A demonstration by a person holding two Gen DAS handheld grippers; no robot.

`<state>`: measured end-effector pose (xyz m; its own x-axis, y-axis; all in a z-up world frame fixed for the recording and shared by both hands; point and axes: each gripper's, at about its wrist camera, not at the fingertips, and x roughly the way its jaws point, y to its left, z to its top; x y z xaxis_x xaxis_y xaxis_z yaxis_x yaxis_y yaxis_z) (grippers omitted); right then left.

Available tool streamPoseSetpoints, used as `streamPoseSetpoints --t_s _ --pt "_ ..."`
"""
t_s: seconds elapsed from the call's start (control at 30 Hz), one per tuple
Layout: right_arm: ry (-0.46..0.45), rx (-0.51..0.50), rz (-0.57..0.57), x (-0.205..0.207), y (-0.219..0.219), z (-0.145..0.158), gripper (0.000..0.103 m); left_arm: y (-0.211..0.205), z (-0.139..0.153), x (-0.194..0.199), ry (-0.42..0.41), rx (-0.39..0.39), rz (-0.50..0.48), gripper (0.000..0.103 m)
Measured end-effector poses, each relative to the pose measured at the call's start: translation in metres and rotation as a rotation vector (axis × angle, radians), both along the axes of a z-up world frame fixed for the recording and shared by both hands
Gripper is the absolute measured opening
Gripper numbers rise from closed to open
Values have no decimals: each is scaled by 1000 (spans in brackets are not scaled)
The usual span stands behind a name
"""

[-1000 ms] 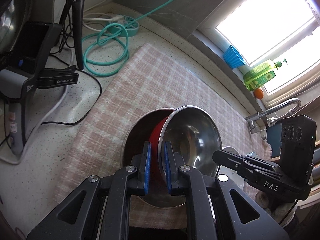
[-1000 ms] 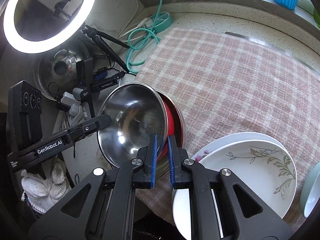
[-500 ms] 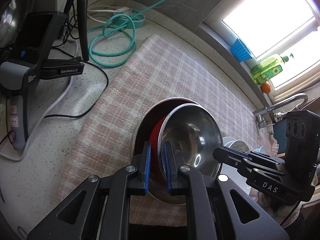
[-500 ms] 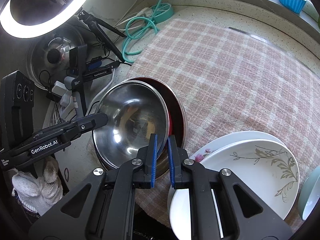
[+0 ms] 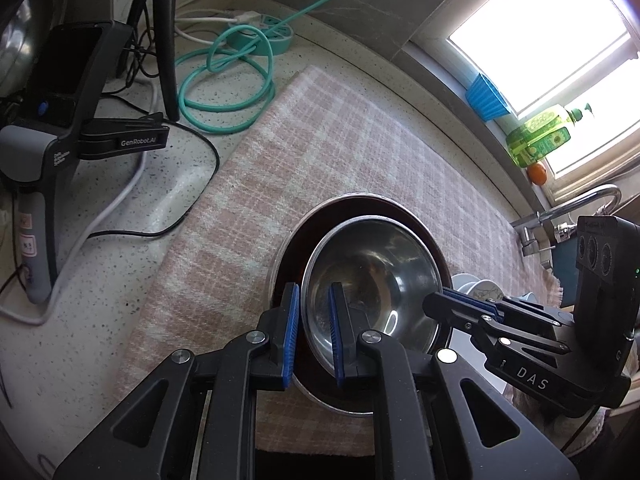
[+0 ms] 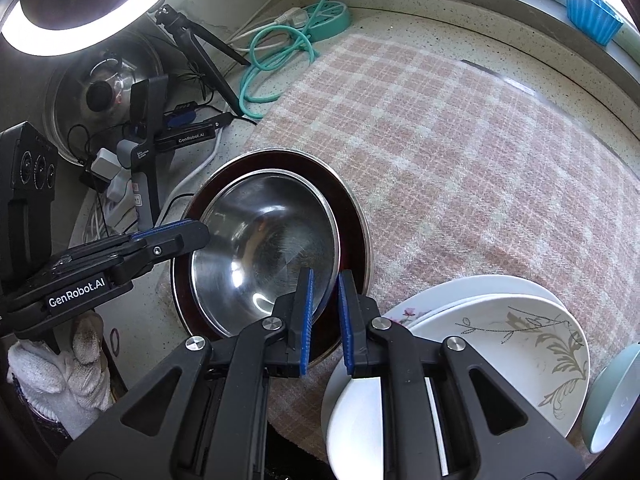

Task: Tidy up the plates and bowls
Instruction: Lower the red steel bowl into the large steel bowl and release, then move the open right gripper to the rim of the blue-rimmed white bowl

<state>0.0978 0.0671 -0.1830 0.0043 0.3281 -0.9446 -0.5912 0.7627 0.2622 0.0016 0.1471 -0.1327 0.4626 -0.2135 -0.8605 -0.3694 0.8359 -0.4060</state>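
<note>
A steel bowl (image 5: 376,280) (image 6: 264,252) sits nested inside a larger dark-red bowl (image 5: 420,220) (image 6: 352,216) on the pink checked cloth (image 5: 320,140) (image 6: 460,140). My left gripper (image 5: 313,332) straddles the steel bowl's near rim with its jaws slightly apart. My right gripper (image 6: 323,316) straddles the opposite rim, jaws also slightly apart. Each gripper shows in the other's view, the right (image 5: 472,308) and the left (image 6: 172,236). Stacked white floral plates (image 6: 500,352) lie at the right.
A pale green bowl (image 6: 612,392) sits at the far right edge. A coiled teal cable (image 5: 224,76) and a power strip (image 6: 324,20) lie at the back. A tripod (image 5: 164,40), a ring light (image 6: 80,20), a pot lid (image 6: 100,88) and chargers stand left. A tap (image 5: 576,208) and sill items are right.
The steel bowl has come down from a tilt and now sits level inside the red bowl. Both grippers' jaws have opened a little off its rim.
</note>
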Motion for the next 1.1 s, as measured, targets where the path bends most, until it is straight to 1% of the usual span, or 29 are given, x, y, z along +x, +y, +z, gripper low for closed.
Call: streamPoseSetpoints --t_s 0.1,0.2,0.27,0.33,0.53,0.67,0.87,1.1 --pt "-2 -6 8 0 2 -1 16 1 1 -1 -4 -4 5 11" --pt "2 -2 16 -1 4 -1 24 1 3 -1 -10 -2 9 11" --pt "3 4 16 -1 4 0 25 2 5 -2 -14 2 11 11" --pt "0 10 19 -2 5 1 30 3 8 -2 -19 3 15 11" --pt "-11 30 16 -2 3 9 38 4 16 -5 -36 6 21 11" --pt "-21 45 4 -1 -1 17 40 4 22 -6 -52 3 24 11" --pt "-34 95 -36 1 -17 36 40 -1 32 -3 -81 -1 14 11" --pt "-98 123 -116 5 -60 64 41 -29 42 9 -114 -11 -59 12"
